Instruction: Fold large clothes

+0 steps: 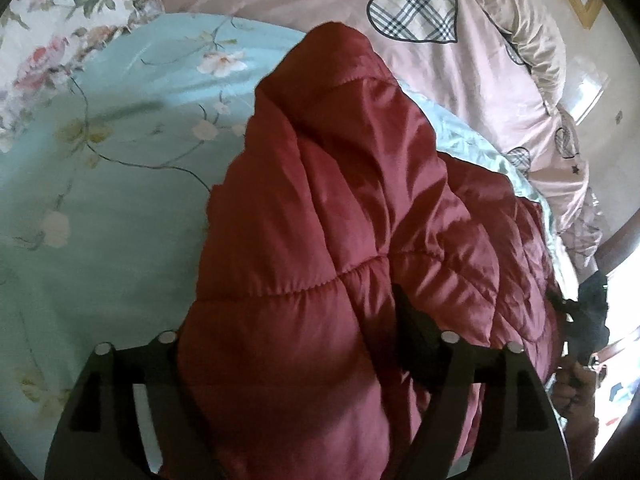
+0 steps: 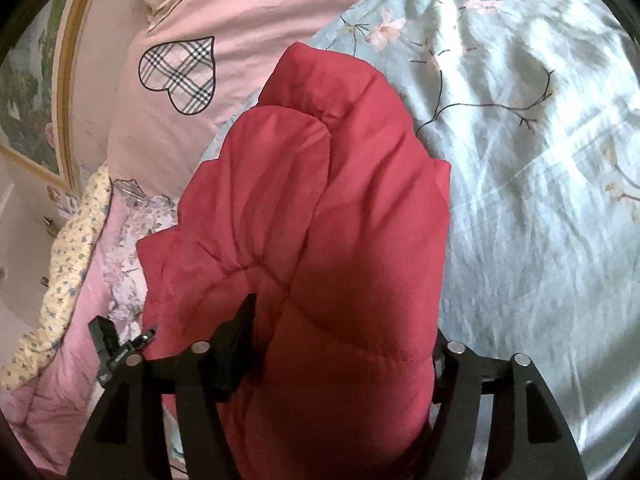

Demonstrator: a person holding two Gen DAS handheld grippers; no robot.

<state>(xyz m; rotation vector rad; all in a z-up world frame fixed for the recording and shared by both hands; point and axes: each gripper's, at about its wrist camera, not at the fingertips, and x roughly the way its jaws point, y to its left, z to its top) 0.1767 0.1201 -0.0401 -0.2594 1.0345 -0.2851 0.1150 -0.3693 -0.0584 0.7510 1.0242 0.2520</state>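
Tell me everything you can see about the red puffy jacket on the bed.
The red jacket is a quilted, padded garment of shiny, satin-like fabric with stitched seams across its panels. It lies bunched and folded over itself in a thick mound on the light blue floral sheet, beside a pink duvet with plaid hearts. Its near end bulges up between the fingers of both the left gripper and the right gripper. No zip, collar or label shows.
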